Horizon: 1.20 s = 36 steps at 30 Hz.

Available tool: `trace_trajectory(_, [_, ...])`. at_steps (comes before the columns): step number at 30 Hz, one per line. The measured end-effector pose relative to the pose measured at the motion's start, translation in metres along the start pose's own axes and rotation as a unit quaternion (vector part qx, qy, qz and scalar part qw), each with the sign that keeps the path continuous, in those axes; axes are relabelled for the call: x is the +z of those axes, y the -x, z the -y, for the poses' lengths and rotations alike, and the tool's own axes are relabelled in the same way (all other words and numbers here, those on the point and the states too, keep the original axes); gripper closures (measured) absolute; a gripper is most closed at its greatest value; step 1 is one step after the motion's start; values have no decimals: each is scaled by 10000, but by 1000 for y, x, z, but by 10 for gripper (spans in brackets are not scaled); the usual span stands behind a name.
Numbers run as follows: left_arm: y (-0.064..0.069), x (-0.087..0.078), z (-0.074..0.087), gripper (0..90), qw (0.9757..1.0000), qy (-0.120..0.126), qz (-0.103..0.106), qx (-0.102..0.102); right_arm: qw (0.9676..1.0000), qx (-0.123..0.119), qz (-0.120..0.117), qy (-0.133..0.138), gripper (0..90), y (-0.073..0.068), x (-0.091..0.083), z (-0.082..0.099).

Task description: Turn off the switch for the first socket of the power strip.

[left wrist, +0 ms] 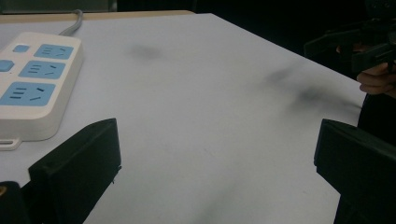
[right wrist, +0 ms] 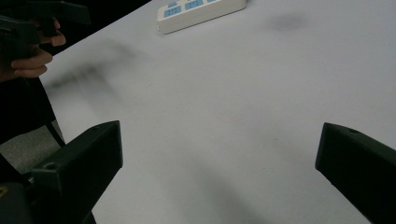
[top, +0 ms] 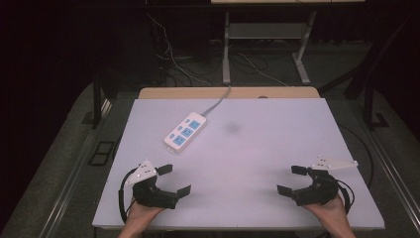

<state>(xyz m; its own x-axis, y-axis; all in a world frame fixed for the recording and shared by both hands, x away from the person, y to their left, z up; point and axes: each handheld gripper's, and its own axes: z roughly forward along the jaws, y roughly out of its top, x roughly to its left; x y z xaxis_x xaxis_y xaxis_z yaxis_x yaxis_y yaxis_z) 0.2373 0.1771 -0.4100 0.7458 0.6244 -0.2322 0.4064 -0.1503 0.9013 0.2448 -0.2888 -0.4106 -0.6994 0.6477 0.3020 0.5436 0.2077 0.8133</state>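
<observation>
Nothing started yet, by the look of it. Power strip (top: pixel 184 131) lies flat on the desk (top: pixel 257 148), far-left of centre, cord running off the back edge, untouched. Left gripper (top: pixel 174 179) and right gripper (top: pixel 291 179) sit at the near edge, well apart from it, both w/ fingers spread wide, holding nothing. Reach and grasp all left to do; left gripper is nearer.
</observation>
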Motion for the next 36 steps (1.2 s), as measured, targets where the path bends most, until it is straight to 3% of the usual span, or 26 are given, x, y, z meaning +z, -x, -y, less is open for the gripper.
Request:
trace_trajectory(11, [0, -1, 0, 0, 10000, 27, 29, -22, 10000, 66, -18, -29, 4, 1, 0, 0])
trace_trajectory(36, [0, 0, -8, 0, 9998, -172, -12, 103, 9998, 52, -32, -193, 4, 0, 3, 2])
